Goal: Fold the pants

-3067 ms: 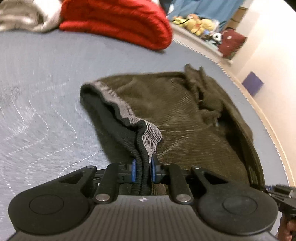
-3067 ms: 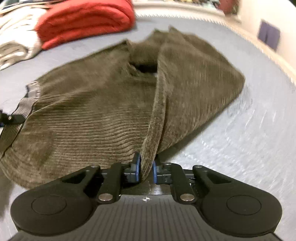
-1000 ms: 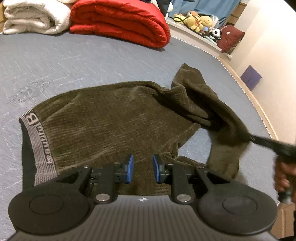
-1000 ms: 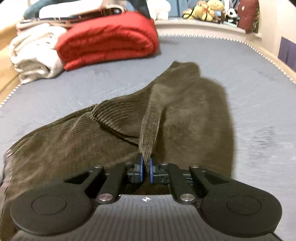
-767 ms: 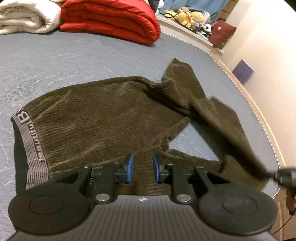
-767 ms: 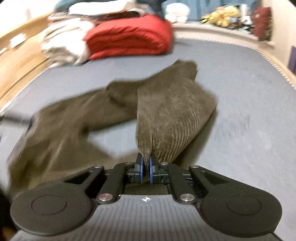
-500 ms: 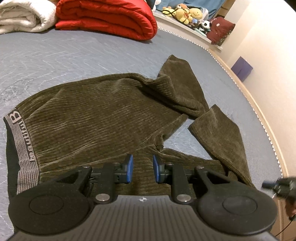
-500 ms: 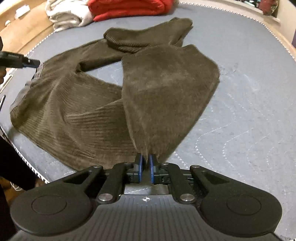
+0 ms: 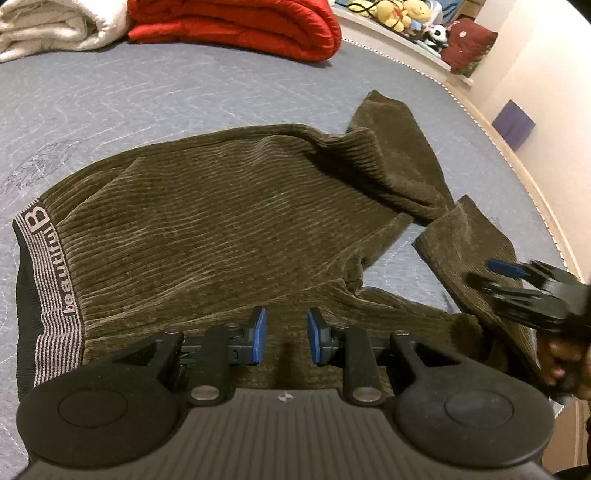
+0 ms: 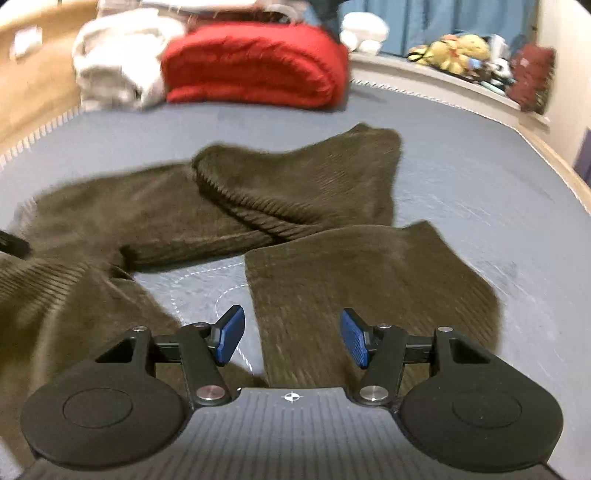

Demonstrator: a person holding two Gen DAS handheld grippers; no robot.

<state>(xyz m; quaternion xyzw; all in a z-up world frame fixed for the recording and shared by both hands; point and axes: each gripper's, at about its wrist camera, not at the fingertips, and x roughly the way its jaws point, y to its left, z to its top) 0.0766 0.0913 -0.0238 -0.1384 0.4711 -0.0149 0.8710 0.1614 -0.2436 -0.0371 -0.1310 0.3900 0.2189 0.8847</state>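
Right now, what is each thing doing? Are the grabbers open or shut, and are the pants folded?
Left gripper: open, holding nothing, above the pants.
Right gripper: jaws just opened, pant leg lying loose between them.
Pants: spread flat, legs apart, not yet folded.
Red blanket: folded.
White blanket: rolled up.

One pair of olive-brown ribbed corduroy pants (image 9: pixel 221 221) lies at the centre of one grey-blue quilted bed surface (image 9: pixel 147 92); the pair has two legs and one grey-and-black lettered waistband (image 9: pixel 48 295) at 9 o'clock. One folded red quilted blanket (image 9: pixel 240 22) sits at 12 o'clock, and one rolled white blanket (image 9: pixel 48 26) at 11 o'clock. Two black two-finger grippers with blue pads are present: left gripper (image 9: pixel 283 338), right gripper (image 10: pixel 291 338). One purple square (image 9: pixel 513 123) shows at 2 o'clock.
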